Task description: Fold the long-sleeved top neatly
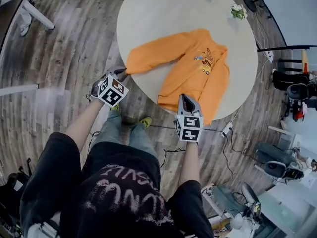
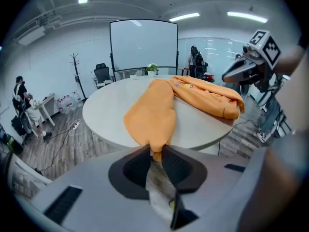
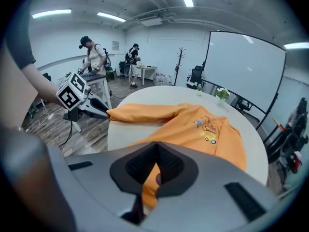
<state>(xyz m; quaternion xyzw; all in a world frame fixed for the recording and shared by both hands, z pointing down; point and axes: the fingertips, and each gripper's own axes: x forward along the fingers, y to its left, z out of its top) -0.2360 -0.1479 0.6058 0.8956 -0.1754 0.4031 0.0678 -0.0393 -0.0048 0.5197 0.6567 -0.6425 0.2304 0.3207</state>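
The orange top [image 1: 198,68] lies flat on the round white table [image 1: 148,14], picture side up. Its bottom edge is at the near side. One long sleeve [image 2: 149,115] points out to the left, and its cuff [image 2: 156,153] pokes over the near-left edge of the table.

My left gripper [image 2: 155,151] is at that cuff. Its jaws are a little apart. The cuff sits between them, but I think it is loose, not squeezed.

My right gripper [image 3: 155,146] is pinched tight on the hem [image 1: 171,99] at the near edge.

What could go wrong? The cuff could slide off the table and hang down, because nothing holds it. If I tug with my right gripper, the whole top could slip toward me and bunch up. Then the fold would be messy. If I close my left jaws too late, I may grab only air.
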